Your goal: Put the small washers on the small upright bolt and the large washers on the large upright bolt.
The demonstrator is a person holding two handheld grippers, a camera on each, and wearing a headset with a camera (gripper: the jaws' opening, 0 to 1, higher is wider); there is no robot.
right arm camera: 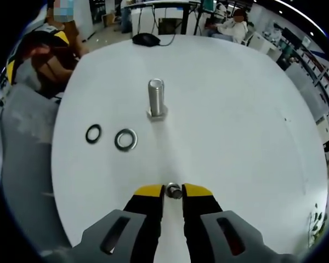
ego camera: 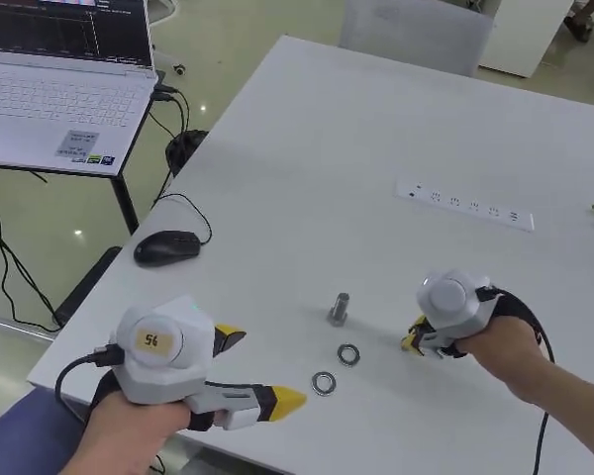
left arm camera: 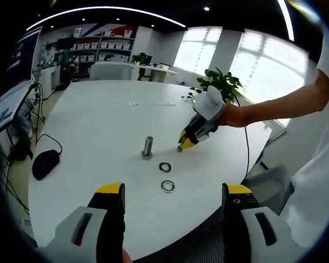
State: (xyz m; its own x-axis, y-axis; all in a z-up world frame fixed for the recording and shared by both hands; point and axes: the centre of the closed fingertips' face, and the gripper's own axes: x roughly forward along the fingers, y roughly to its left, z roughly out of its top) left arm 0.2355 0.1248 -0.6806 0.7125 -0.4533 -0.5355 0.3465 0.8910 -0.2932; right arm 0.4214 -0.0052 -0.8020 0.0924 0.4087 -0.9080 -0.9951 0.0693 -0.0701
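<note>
Nearest, the left gripper hovers over the front edge of the table, its jaws wide apart. Just past its tips lies a washer, flat on the table, with a second washer just behind it, close but not touching. To their right, the right gripper sits low with its jaws pinched on the small bolt, down at the tabletop. The large bolt stands upright beyond the washers. Farther back are a mouse, a power strip and a laptop.
</note>
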